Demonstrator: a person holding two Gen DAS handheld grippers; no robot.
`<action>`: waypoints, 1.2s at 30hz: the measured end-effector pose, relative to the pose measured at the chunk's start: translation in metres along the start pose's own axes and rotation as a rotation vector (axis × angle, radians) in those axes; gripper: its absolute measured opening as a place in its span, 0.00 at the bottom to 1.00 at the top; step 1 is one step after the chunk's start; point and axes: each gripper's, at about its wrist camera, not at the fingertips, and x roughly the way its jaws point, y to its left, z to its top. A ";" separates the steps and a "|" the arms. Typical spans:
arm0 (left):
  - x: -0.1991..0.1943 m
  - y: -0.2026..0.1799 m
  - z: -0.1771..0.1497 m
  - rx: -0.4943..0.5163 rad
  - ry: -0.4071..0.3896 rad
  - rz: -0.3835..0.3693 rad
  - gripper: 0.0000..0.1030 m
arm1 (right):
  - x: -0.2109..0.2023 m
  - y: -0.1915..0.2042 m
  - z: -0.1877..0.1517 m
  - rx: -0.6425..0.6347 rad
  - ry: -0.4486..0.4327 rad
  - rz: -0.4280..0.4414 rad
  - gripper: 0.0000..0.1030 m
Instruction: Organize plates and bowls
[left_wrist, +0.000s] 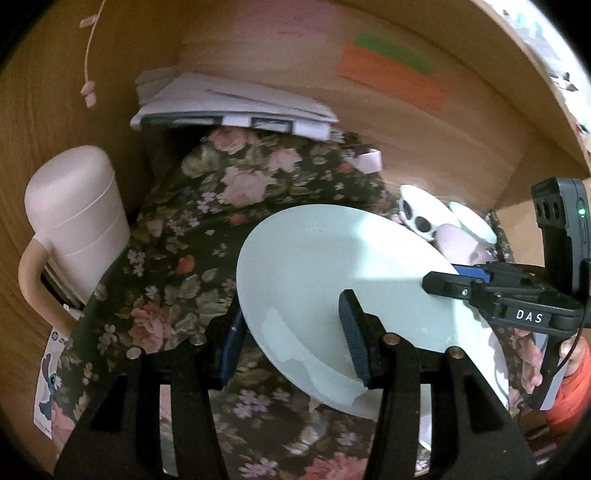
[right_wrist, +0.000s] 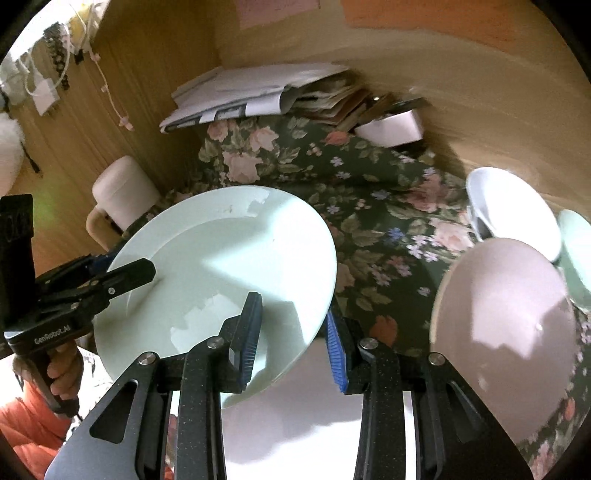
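Holding one pale plate by both edges, the left gripper and right gripper hide its rim

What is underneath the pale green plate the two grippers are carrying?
Under the pale green plate the right wrist view shows a white plate on the floral cloth. Most of that white plate is covered, so anything on it is hidden.

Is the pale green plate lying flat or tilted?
Tilted: the pale green plate hangs above the floral cloth, both grippers clamping opposite rims.
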 end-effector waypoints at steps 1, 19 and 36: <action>-0.002 -0.004 -0.001 0.005 -0.002 -0.004 0.48 | -0.004 -0.001 -0.002 0.002 -0.006 -0.005 0.29; -0.030 -0.065 -0.026 0.070 -0.013 -0.056 0.48 | -0.058 -0.016 -0.056 0.064 -0.071 -0.061 0.29; -0.018 -0.096 -0.055 0.072 0.056 -0.095 0.48 | -0.068 -0.039 -0.099 0.157 -0.056 -0.068 0.30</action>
